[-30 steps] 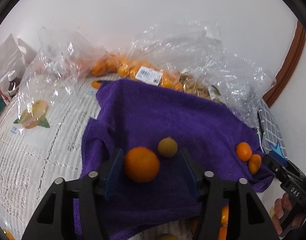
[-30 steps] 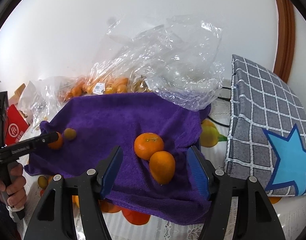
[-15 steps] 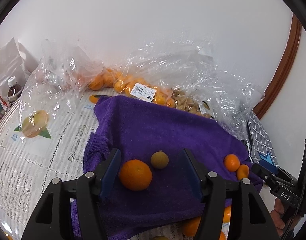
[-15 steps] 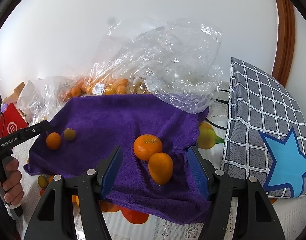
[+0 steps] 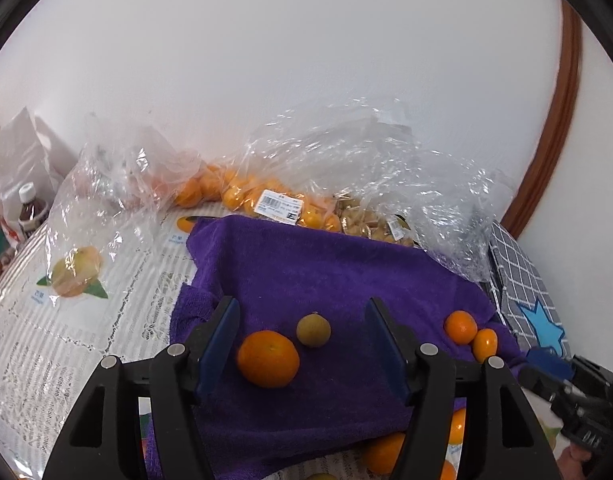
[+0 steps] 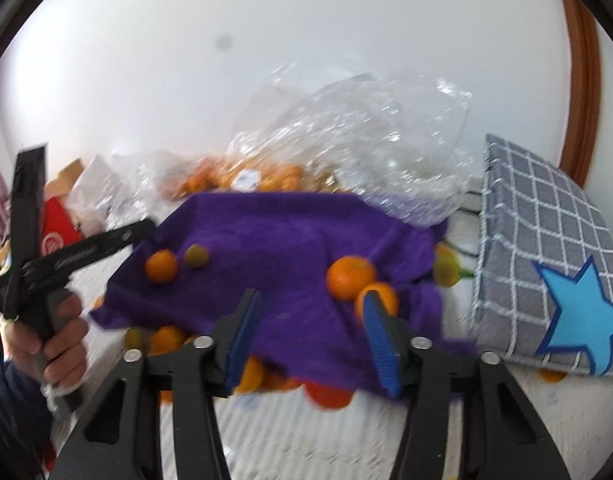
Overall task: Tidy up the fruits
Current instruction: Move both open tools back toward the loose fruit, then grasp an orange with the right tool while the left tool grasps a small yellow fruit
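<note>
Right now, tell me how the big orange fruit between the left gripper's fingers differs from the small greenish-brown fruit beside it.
The big round orange fruit is bright orange; the small greenish-brown fruit is dull olive. The orange one is clearly larger. The orange fruit lies nearer the camera and nearer the left gripper's left finger; the greenish one sits farther back, near the middle. Both rest loose on the purple towel, untouched.

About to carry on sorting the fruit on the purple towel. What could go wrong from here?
1. The right gripper has just been closing with nothing between its pads; two oranges lie beside it and might roll.
2. The orange and the small greenish fruit sit close between the open left gripper: it could catch both.
</note>
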